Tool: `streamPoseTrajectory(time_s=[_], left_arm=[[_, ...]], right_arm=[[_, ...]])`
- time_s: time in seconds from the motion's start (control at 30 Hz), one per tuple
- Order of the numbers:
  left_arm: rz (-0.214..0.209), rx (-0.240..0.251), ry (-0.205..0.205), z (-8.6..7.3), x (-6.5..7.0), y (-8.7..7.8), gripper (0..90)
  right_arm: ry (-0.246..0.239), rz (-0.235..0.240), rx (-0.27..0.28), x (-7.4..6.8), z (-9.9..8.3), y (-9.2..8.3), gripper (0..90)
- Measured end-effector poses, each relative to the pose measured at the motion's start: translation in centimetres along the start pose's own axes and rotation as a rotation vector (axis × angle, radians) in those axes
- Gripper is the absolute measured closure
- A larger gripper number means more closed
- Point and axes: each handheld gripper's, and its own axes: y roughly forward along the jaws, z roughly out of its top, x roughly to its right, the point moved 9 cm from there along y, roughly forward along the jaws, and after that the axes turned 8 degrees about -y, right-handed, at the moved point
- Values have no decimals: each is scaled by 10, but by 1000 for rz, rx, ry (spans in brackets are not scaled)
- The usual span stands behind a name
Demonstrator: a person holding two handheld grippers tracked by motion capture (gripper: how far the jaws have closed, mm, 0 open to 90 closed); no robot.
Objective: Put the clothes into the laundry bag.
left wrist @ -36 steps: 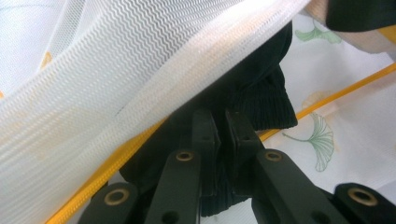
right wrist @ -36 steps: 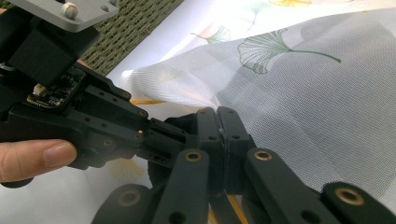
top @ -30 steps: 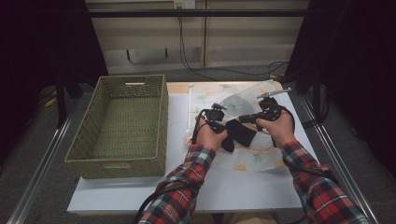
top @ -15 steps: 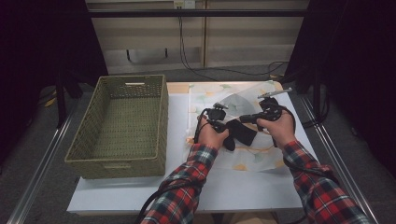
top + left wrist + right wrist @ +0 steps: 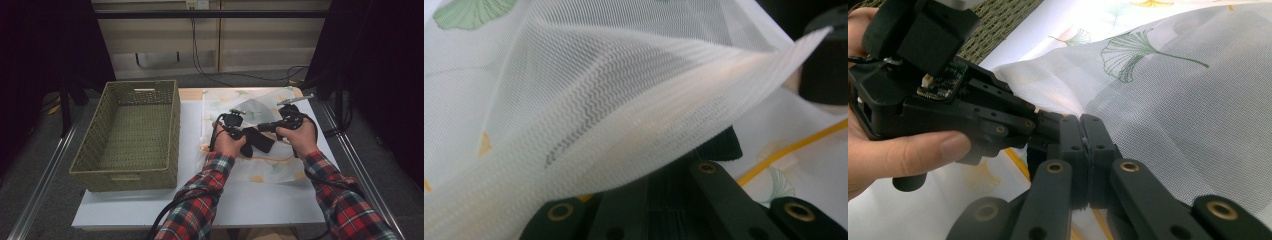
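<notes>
- since the earlier high view almost nothing is shifting: both hands are keeping to the same spot over the cloth, and the dark piece between them is sitting where it was.
- the left tool (image 5: 246, 140) is staying with its jaws together, clamped on an edge of the sheer white mesh cloth (image 5: 614, 100), which is rising in a fold right in front of its camera.
- the right tool (image 5: 1082, 150) is also holding its jaws pressed together; in the right gripper view the mesh (image 5: 1178, 110) is draping away from them, so they look pinched on it, though the pinch itself is hard to make out.
- the two tools are meeting nearly tip to tip, with the left hand (image 5: 878, 150) just beside the right jaws.
- the cloth, printed with ginkgo leaves (image 5: 1133, 55), is lying spread on the white tabletop (image 5: 260, 205), to the right of the woven basket (image 5: 130, 135), which is standing apart from it.
- judging by this, the step in hand is gathering or folding the cloth, with one section being lifted off the rest.
- the next move is likely calling for both grips to stay firm while the hands carry the raised edge across evenly, so the thin mesh is not slipping or bunching.
</notes>
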Motion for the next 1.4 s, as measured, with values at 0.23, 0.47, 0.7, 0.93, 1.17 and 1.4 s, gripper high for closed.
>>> streamPoseTrajectory(time_s=[0.23,0.47,0.7,0.93,1.17,1.4], left_arm=[[2,-44,-2,-9,0,-6,755],[53,-108,50,-21,-7,-21,615],[91,-146,72,-35,-18,-19,515],[32,-184,22,-44,-15,-7,666],[18,-168,10,-40,-8,4,847],[18,-127,6,-33,-5,11,855]], right_arm=[[1,-3,-5,0,-1,0,900],[1,-9,-12,1,-1,2,900],[7,-25,-21,2,-1,4,899],[5,-24,-24,1,2,5,899],[2,-19,-19,0,3,3,899],[1,-18,-19,1,2,1,900]])
